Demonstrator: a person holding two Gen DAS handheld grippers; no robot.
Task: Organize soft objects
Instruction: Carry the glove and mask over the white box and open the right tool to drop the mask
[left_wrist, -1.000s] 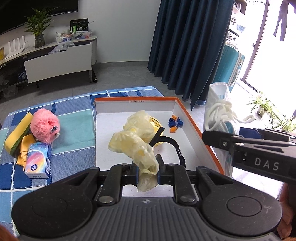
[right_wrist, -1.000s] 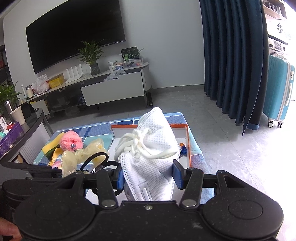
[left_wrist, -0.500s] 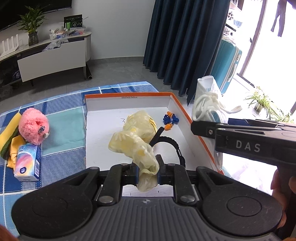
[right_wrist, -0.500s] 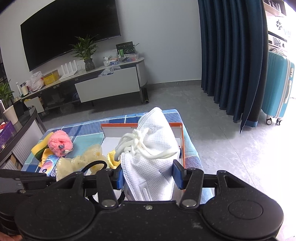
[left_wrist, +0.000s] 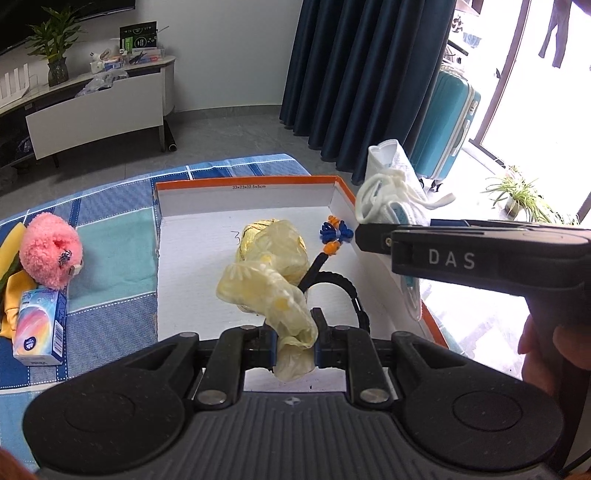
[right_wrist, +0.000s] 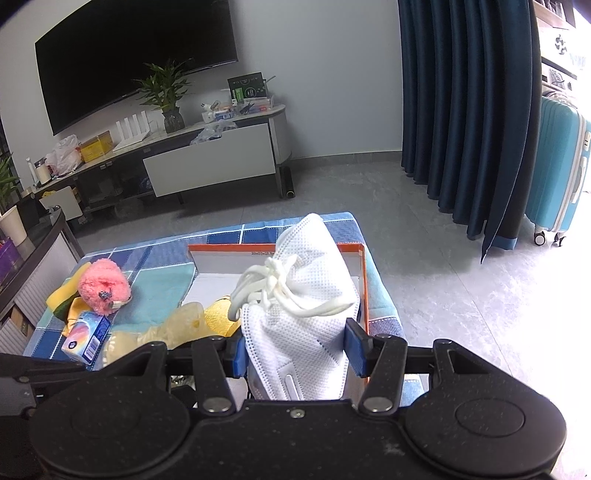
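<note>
My left gripper (left_wrist: 294, 338) is shut on a pale yellow glove (left_wrist: 273, 291) and holds it above the white, orange-rimmed box (left_wrist: 192, 266). My right gripper (right_wrist: 295, 352) is shut on a white face mask (right_wrist: 306, 295) with looped straps, held over the box's right rim (right_wrist: 364, 273). The mask also shows in the left wrist view (left_wrist: 391, 184). In the box lie a yellow bundle (left_wrist: 255, 230), a black band (left_wrist: 343, 284) and blue-orange earplugs (left_wrist: 334, 232).
On the blue checked cloth (left_wrist: 110, 221) left of the box lie a pink fluffy toy (left_wrist: 50, 251), a tissue pack (left_wrist: 38, 326) and a yellow sponge with cloth (left_wrist: 11, 258). A teal suitcase (left_wrist: 443, 122) and dark curtains stand to the right.
Both grippers drew back and rose slightly, still holding their items. The right gripper moved further in over the box's right rim in the left wrist view.
</note>
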